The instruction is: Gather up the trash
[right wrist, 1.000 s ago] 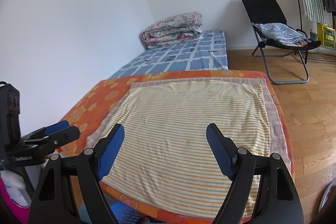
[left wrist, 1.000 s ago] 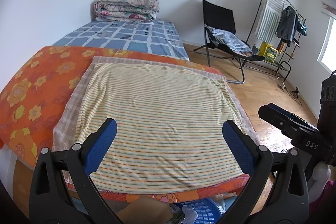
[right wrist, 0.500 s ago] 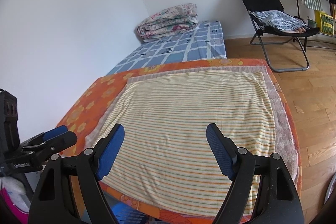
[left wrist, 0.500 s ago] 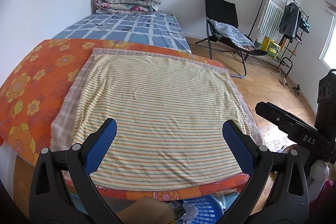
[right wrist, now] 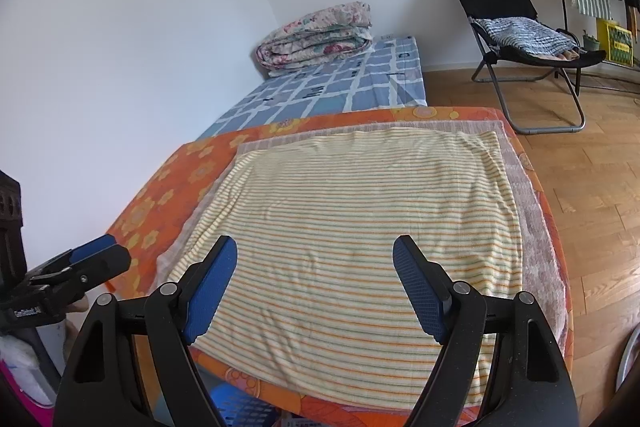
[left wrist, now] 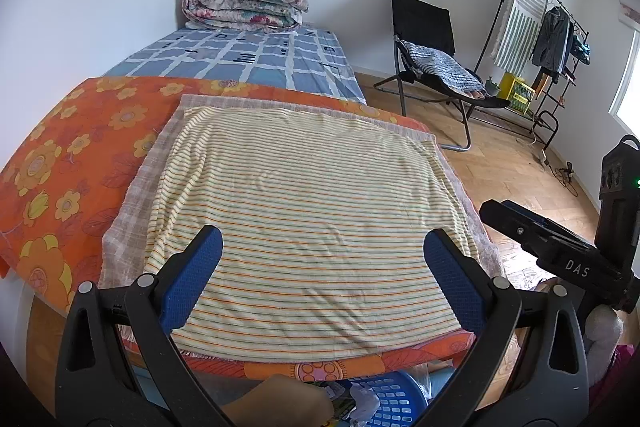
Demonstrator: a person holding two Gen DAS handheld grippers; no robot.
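My left gripper [left wrist: 322, 251] is open and empty above the near edge of a yellow striped cloth [left wrist: 304, 211] spread on an orange flowered mattress [left wrist: 68, 155]. My right gripper [right wrist: 316, 263] is open and empty over the same cloth [right wrist: 360, 219]. A blue plastic basket [left wrist: 394, 397] with crumpled white paper [left wrist: 366, 401] in it sits on the floor below the mattress's near edge; it also shows in the right wrist view [right wrist: 240, 409]. The right gripper shows at the right of the left wrist view [left wrist: 504, 213]. No loose trash shows on the cloth.
A blue checked mattress [left wrist: 248, 61] with a folded floral quilt [left wrist: 244, 5] lies beyond. A black folding chair [left wrist: 436, 63] and a clothes rack [left wrist: 540, 39] stand on the wood floor [right wrist: 592, 187] at the right. White walls lie left and behind.
Both grippers have tilted and drifted slightly over the cloth, so the bed sits a little lower in both views. Both stay open and empty.
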